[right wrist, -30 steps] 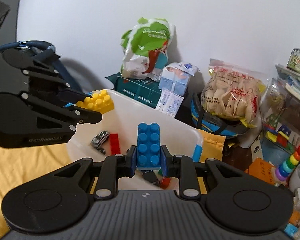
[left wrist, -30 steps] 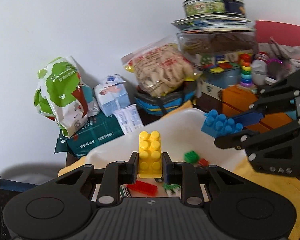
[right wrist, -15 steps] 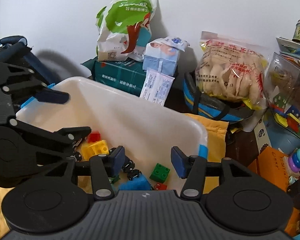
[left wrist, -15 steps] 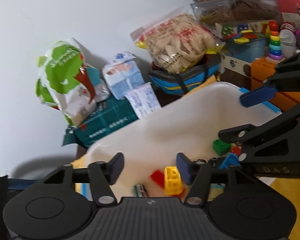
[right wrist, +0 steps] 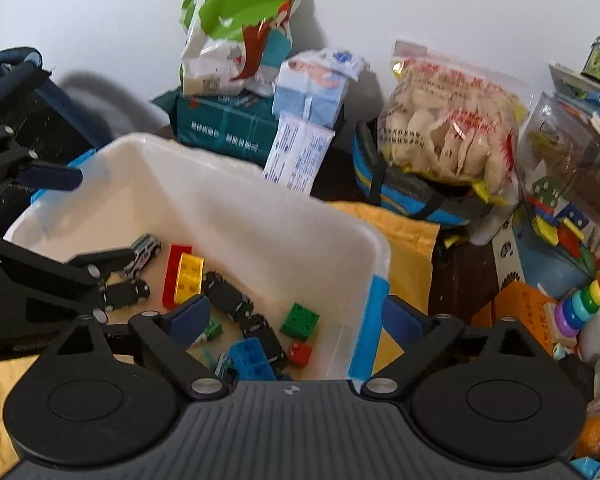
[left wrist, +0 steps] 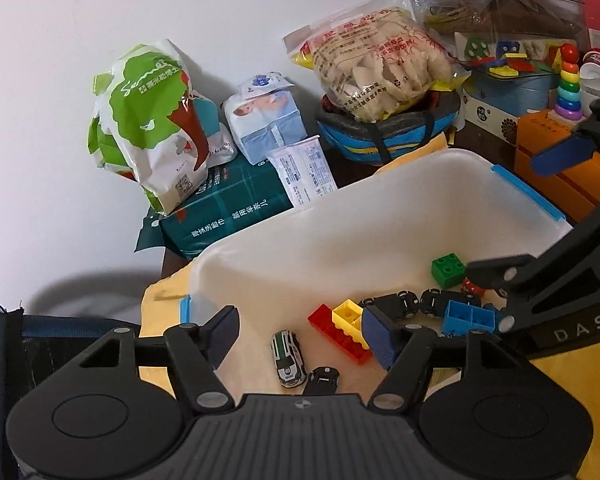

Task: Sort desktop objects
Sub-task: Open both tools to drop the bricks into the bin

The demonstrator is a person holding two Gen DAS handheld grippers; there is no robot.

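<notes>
Hovering over the white bin point(left wrist: 380, 216), left tongs point(left wrist: 300, 336) and right tongs point(right wrist: 296, 316) are both opening, nothing between them (yellow brick point(left wrist: 350, 314) and blue brick point(right wrist: 252, 358) lie inside).

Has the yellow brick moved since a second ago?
Yes. The yellow brick has dropped from between the left gripper fingers, above the white bin's rim, onto the bin floor beside the red brick.

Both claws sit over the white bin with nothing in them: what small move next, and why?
Probably lift both clear of the white bin. The left claw and right claw are opening with nothing between them; the yellow brick and blue brick already lie inside.
</notes>
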